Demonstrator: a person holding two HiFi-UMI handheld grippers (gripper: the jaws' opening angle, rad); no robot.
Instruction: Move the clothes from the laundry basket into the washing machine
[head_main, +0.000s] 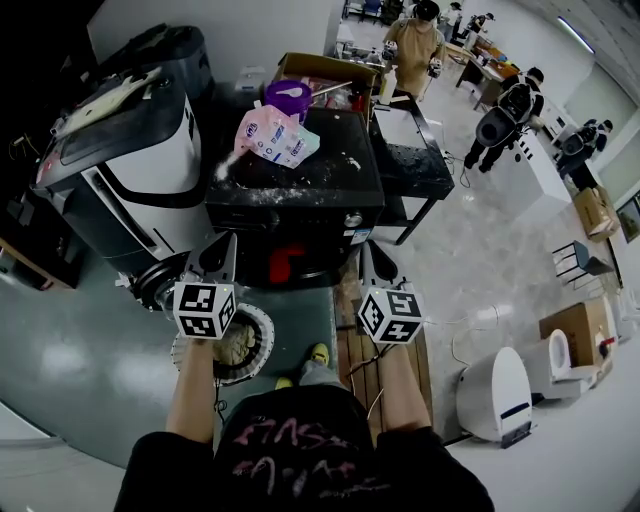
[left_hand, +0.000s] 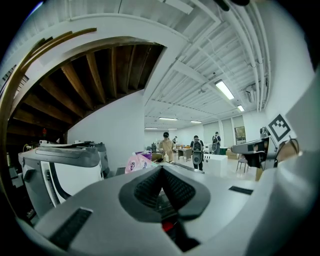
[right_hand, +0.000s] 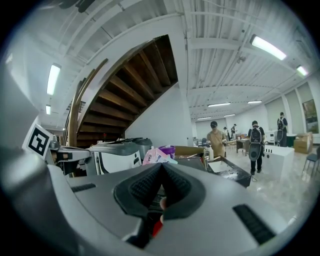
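Now the left gripper (head_main: 224, 250) and right gripper (head_main: 368, 258) are both closed, empty. They hover before the black washing machine (head_main: 300, 195).

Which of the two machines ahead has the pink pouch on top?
The black machine in the middle; the pink pouch lies on its powder-dusted top. The white machine on its left has no pouch.

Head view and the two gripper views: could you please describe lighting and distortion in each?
Head view: strong fisheye bend, black corners, pale glare on the floor, washing machine dark. Left gripper view: ceiling lamp blown out, stairs shadowed. Right gripper view: same curved lines, right hand-held gripper slightly soft.
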